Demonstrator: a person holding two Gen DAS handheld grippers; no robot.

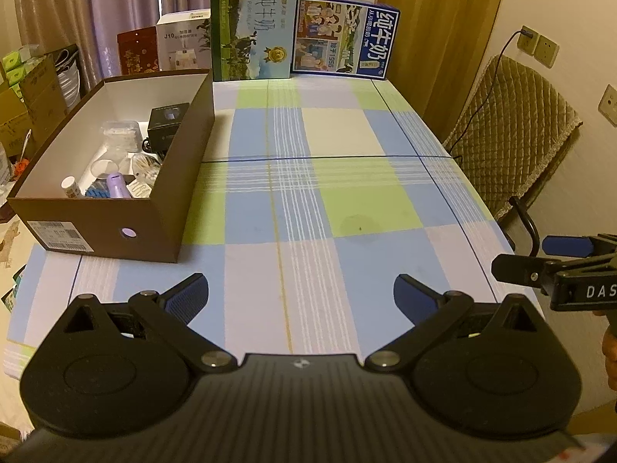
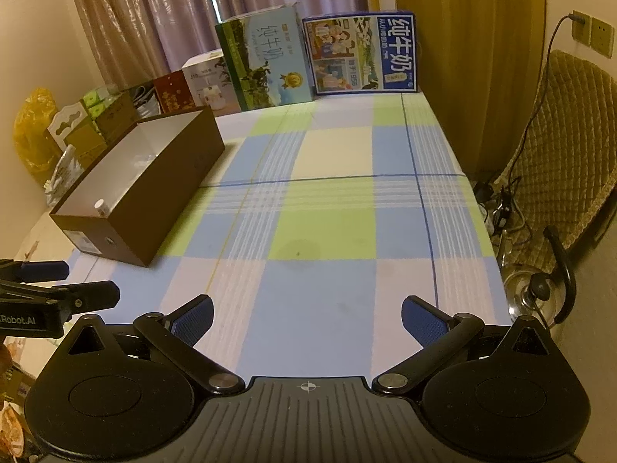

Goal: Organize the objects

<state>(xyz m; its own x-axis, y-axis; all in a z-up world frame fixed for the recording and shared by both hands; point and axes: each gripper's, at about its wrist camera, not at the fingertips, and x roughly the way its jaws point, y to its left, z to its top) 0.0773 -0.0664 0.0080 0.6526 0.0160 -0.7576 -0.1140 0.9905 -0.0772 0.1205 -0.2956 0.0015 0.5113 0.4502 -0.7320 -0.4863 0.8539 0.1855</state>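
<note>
Currently the table under a blue, green and white checked cloth (image 1: pixel 308 208) lies bare across its middle and right side. Brown open-topped cardboard box (image 1: pixel 115 227) sits at the table's left edge, near corner; stiff but thin-walled, likely light, best taken by a long wall rim. Inside it: small black carton (image 1: pixel 167 119), lilac cylindrical bottle (image 1: pixel 117 185), white-capped vial (image 1: pixel 70 186), all small, light, probably slippery; grip across bodies. Left gripper (image 1: pixel 302 295) and right gripper (image 2: pixel 306 314) hover over the near edge, jaws spread wide, holding nothing.

Two milk cartons (image 1: pixel 253 27) (one green, one blue (image 1: pixel 345 36)), one brown box (image 1: pixel 115 212), two tongs (image 1: pixel 302 299).
</note>
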